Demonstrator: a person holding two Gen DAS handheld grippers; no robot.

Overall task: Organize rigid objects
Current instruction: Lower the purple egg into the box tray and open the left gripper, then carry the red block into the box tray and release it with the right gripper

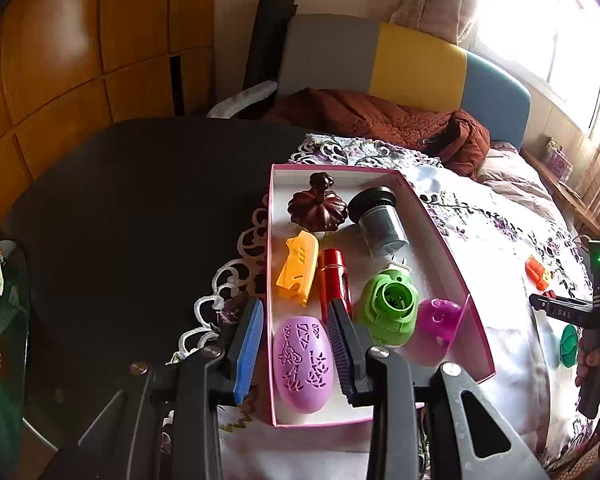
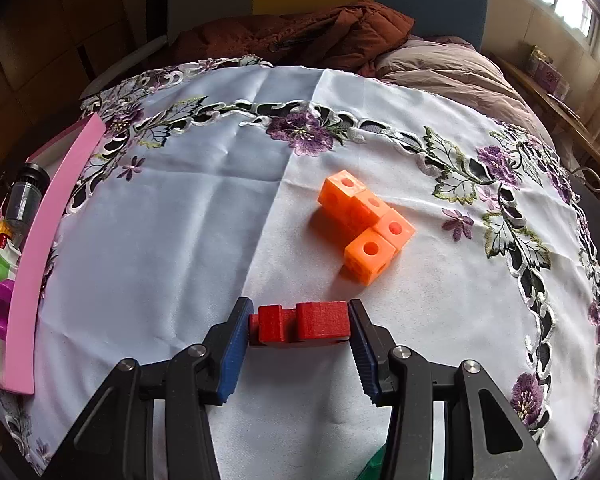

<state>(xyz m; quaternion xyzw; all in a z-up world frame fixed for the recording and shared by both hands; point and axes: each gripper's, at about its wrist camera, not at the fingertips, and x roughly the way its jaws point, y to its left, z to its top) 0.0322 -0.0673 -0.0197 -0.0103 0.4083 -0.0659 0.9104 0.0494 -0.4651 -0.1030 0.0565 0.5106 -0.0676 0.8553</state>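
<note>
Red block (image 2: 300, 324) sitting on embroidered tablecloth (image 2: 180, 248), right gripper (image 2: 298, 330) pinching it. Four joined orange cubes (image 2: 366, 220) lying nearby. Left gripper (image 1: 296, 344) hovering spread over pink box (image 1: 440, 236) holding seven items.

Box (image 1: 440, 216) on tablecloth (image 2: 204, 216), jar (image 1: 376, 216) at its far end, cube cluster (image 2: 366, 222) right of box

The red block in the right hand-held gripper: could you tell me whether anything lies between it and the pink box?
Nothing visible: only bare tablecloth lies between the red block and the pink box; the orange cubes sit on the other side.
</note>
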